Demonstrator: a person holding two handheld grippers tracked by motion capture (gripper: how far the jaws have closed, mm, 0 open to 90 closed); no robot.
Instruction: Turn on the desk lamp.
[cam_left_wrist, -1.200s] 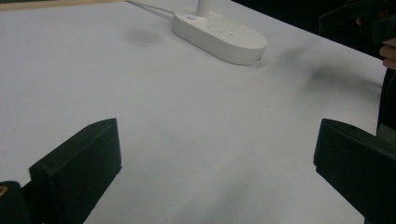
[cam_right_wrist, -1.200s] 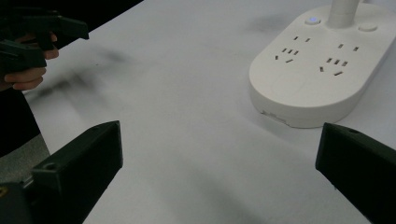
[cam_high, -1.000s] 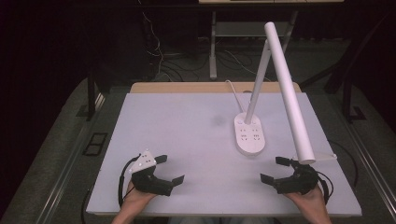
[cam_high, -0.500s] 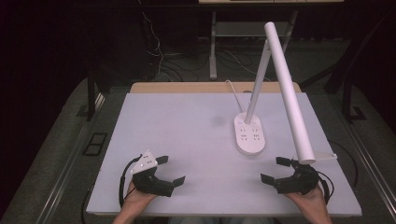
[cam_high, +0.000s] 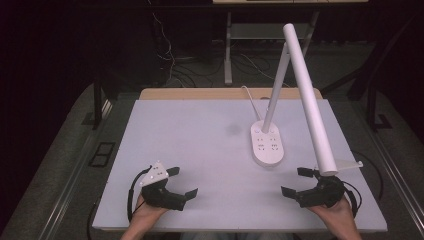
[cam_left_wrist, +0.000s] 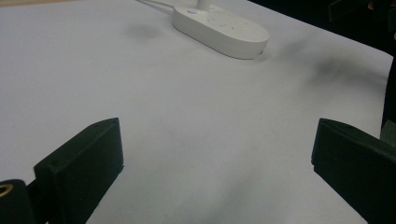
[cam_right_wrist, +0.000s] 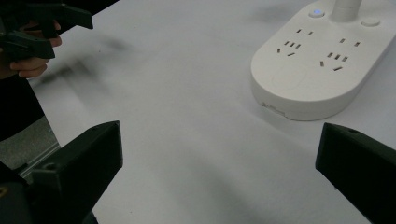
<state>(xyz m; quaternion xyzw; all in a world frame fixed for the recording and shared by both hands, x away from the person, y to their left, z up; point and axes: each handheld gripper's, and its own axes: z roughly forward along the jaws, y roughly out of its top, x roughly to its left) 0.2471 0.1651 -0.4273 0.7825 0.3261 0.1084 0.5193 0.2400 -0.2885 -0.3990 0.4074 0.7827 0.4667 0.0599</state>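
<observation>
we are still holding the left claw (cam_high: 181, 182) and right claw (cam_high: 295, 181) spread wide and empty, unmoved at the table's (cam_high: 190, 130) near edge, the white lamp base (cam_high: 267, 145) sitting ahead of the right one.

**Hidden and cut off**

In the high view the lamp head (cam_high: 306, 100) crosses in front of the right gripper (cam_high: 300, 182), covering part of its far jaw, and hides part of a thin white piece (cam_high: 350, 164) at the worktop's (cam_high: 200, 135) right edge; what that piece is cannot be told. The socket markings on the base (cam_high: 267, 145) are too small to read there. The person's forearms are cut off by the bottom edge.

In the left gripper view the base (cam_left_wrist: 219, 28) is cut by the top edge, and the right jaw runs off the frame.

In the right gripper view the base (cam_right_wrist: 317, 70) runs off the right edge, the lamp stem (cam_right_wrist: 343, 9) is cut at the top, and the left gripper (cam_right_wrist: 42, 23) is partly out of frame at the upper left.
</observation>
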